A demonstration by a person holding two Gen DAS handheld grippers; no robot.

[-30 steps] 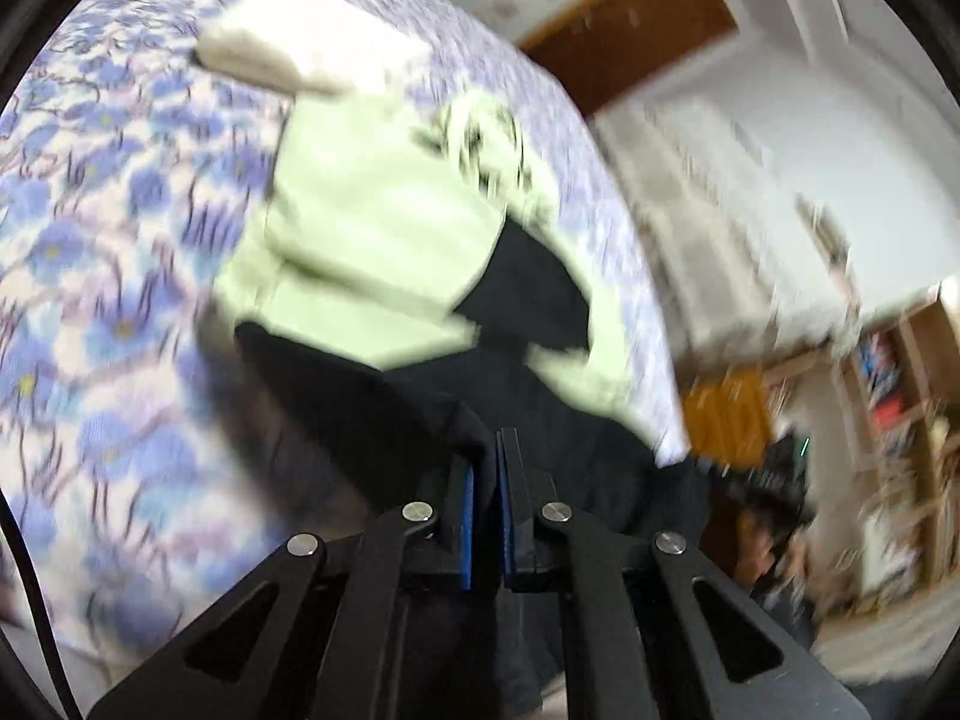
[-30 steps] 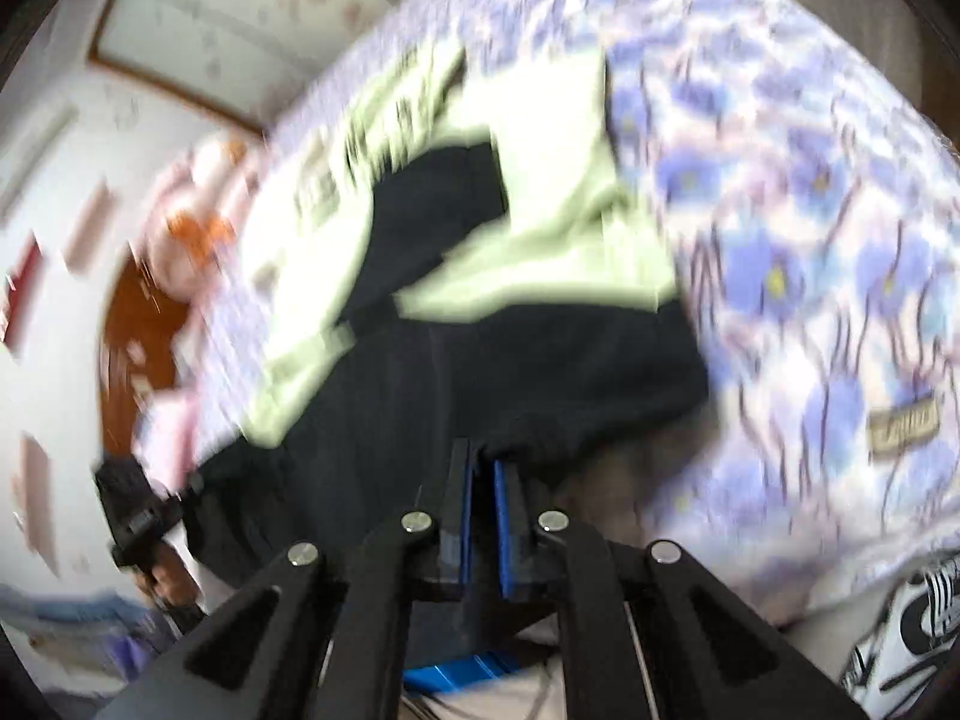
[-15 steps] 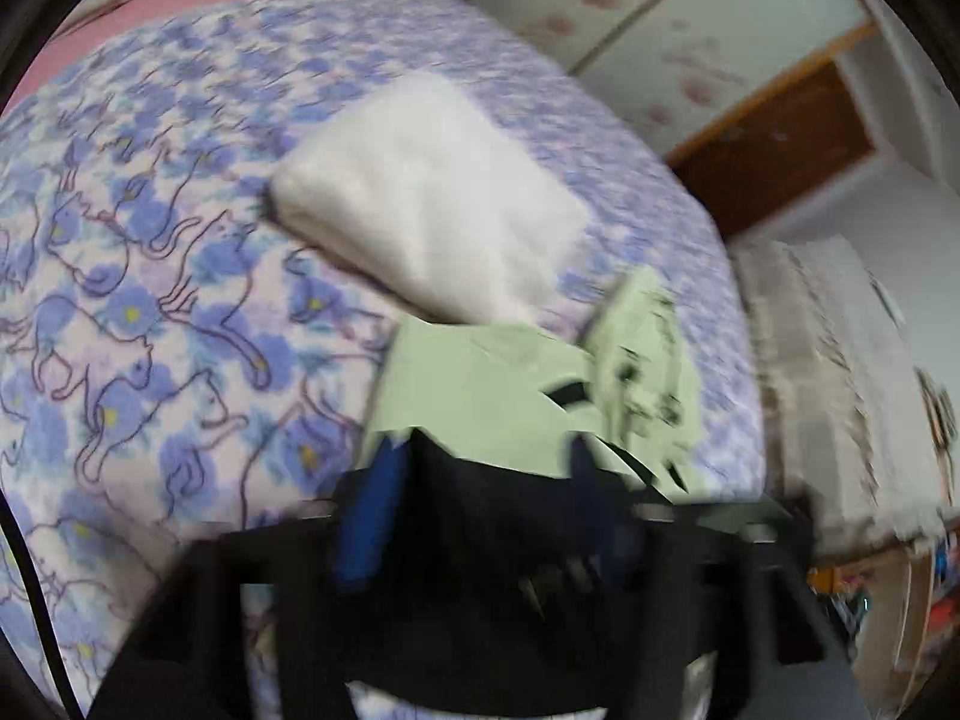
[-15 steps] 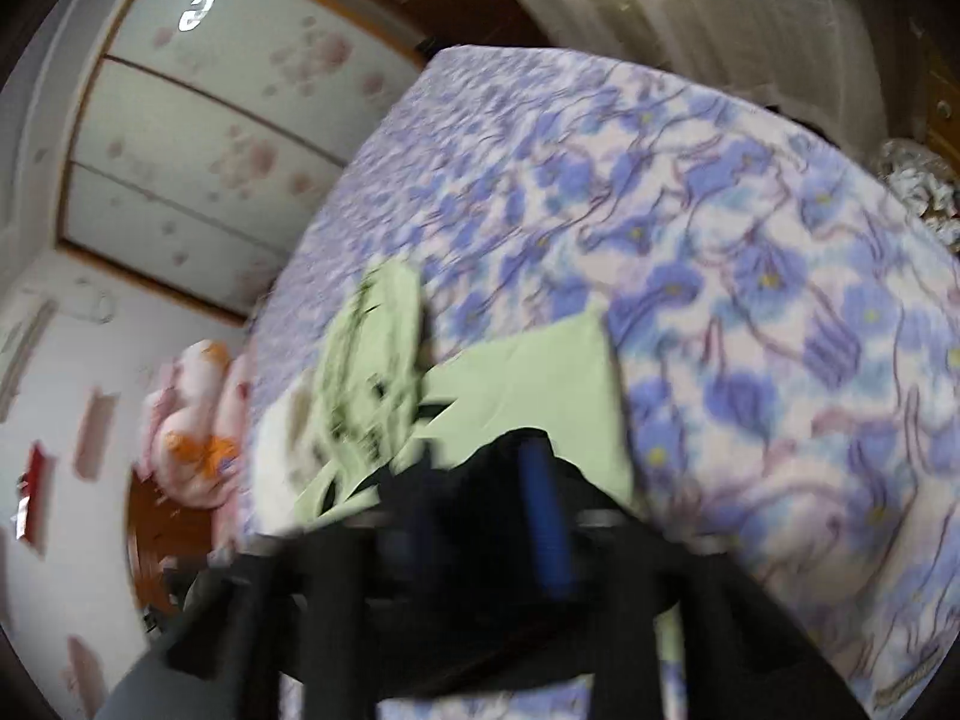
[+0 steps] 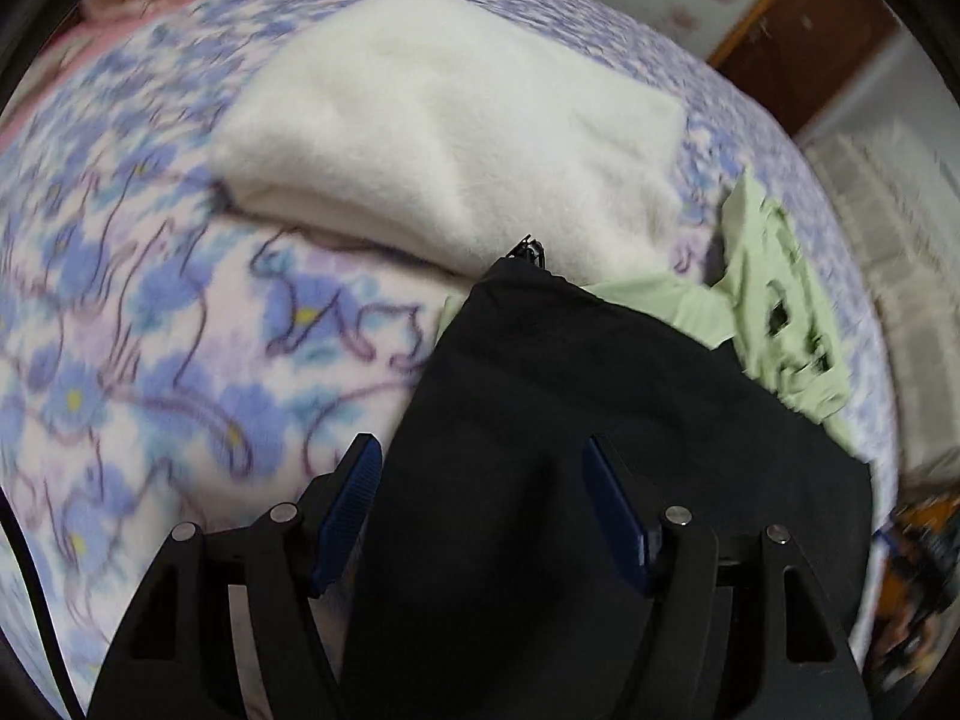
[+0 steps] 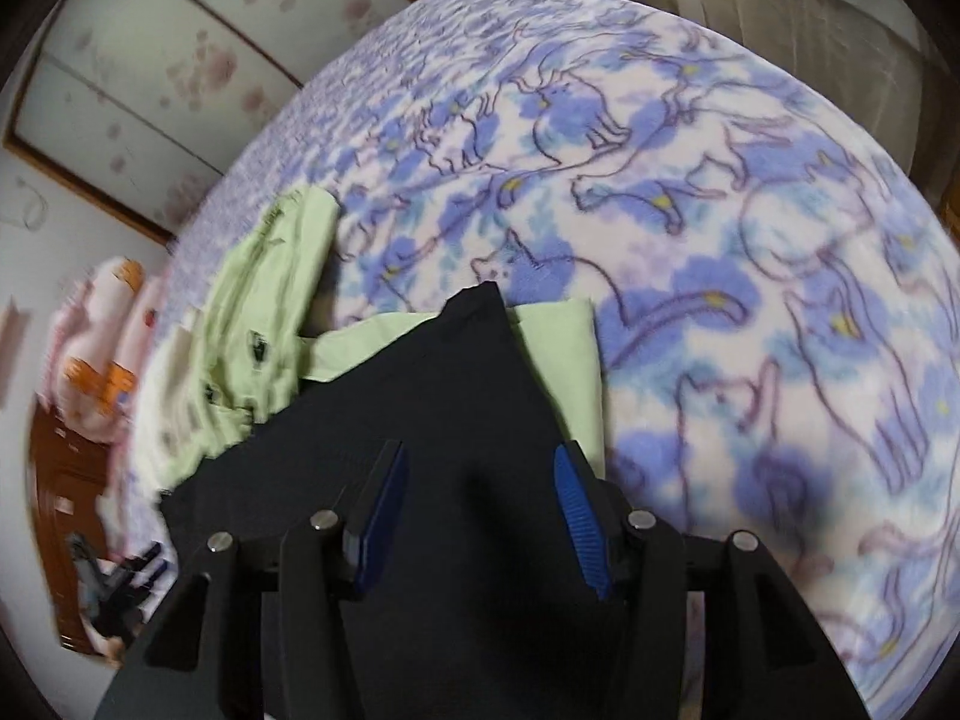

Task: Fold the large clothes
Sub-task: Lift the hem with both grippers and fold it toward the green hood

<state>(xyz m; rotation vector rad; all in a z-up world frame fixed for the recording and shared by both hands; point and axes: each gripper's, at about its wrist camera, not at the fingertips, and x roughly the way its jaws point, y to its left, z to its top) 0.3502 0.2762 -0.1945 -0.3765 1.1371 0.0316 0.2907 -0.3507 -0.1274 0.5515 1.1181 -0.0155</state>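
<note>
I have both grippers spread wide over the garment [image 5: 576,396], a black and pale-green piece lying on the bedspread [image 5: 150,312], which is printed with blue flowers and cat outlines. On my left gripper [image 5: 480,510] the blue pads [image 5: 348,510] stand well apart with nothing pinched between them; black cloth lies under and between the fingers, and I cannot tell whether the pads touch it. A folded black corner with a small zipper pull [image 5: 528,249] at its tip points away from that gripper toward the white folded blanket [image 5: 456,120], which sits just beyond the garment and appears to meet its far edge. The green part with dark print [image 5: 780,324] lies bunched on the side of the black cloth away from the open bedspread. My right gripper [image 6: 480,510] is likewise parted, its blue pads [image 6: 579,516] holding nothing, black fabric beneath them. From there the black panel narrows to a point, overlapping a flat green layer [image 6: 564,354] that shows on either side of it. Past the garment's crumpled green part, a pink and orange stuffed toy [image 6: 96,360] rests at the bedspread's edge, blurred.
</note>
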